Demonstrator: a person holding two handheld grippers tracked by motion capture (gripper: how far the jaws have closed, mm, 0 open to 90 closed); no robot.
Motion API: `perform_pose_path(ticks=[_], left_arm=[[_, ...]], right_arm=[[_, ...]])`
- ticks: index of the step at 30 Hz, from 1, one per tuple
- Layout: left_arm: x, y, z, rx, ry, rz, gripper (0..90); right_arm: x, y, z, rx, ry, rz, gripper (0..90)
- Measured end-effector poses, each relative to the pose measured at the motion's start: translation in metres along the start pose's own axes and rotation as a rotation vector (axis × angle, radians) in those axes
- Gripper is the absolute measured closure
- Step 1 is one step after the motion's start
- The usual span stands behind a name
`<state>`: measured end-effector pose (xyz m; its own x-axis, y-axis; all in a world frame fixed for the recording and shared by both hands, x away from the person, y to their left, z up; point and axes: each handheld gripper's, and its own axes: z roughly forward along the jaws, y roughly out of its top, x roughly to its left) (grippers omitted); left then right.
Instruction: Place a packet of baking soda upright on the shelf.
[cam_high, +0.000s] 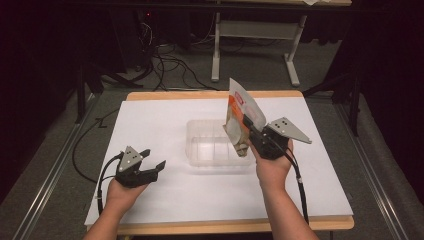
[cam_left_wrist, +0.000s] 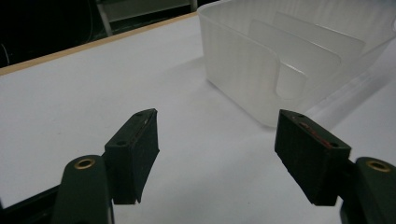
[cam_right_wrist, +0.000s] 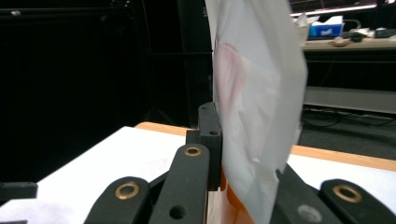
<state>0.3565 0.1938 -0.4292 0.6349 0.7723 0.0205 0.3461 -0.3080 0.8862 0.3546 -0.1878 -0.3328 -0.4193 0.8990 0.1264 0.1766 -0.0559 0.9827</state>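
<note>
My right gripper (cam_high: 248, 125) is shut on a flat plastic packet (cam_high: 241, 116), white and orange with a round item inside. It holds the packet upright above the right end of a clear plastic bin (cam_high: 200, 150) with dividers, which stands mid-table. In the right gripper view the packet (cam_right_wrist: 261, 102) rises between the jaws, its white back facing the camera. My left gripper (cam_high: 152, 160) rests open near the table's left front, nothing between its fingers. In the left gripper view the clear bin (cam_left_wrist: 261, 65) stands just beyond the open left gripper (cam_left_wrist: 217, 149).
A white sheet (cam_high: 160, 120) covers the wooden table top. Beyond the far edge are a table frame (cam_high: 255, 35) and cables (cam_high: 170, 65) on the floor. A rail (cam_high: 55, 165) runs along the floor at the left.
</note>
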Motion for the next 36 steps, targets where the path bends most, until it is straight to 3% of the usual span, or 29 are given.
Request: perform_pose_path(ticks=[11, 17, 21, 28, 36], left_arm=[[-0.001, 0.001, 0.001, -0.004, -0.01, -0.005, 30.8], [-0.002, 0.001, 0.001, 0.002, -0.014, -0.003, 30.8], [-0.002, 0.001, 0.001, -0.006, -0.024, -0.011, 30.8], [-0.002, 0.001, 0.002, -0.004, -0.025, -0.013, 30.6], [-0.002, 0.001, 0.002, -0.004, -0.031, -0.014, 30.4]], right_arm=[[0.026, -0.009, 0.03, 0.029, 0.038, -0.014, 90.0], [0.034, -0.016, 0.048, 0.046, 0.057, 0.013, 90.0], [0.041, -0.019, 0.058, 0.062, 0.048, -0.018, 90.0], [0.043, -0.023, 0.072, 0.073, 0.033, -0.006, 90.0], [0.049, -0.03, 0.086, 0.082, 0.019, -0.031, 90.0]])
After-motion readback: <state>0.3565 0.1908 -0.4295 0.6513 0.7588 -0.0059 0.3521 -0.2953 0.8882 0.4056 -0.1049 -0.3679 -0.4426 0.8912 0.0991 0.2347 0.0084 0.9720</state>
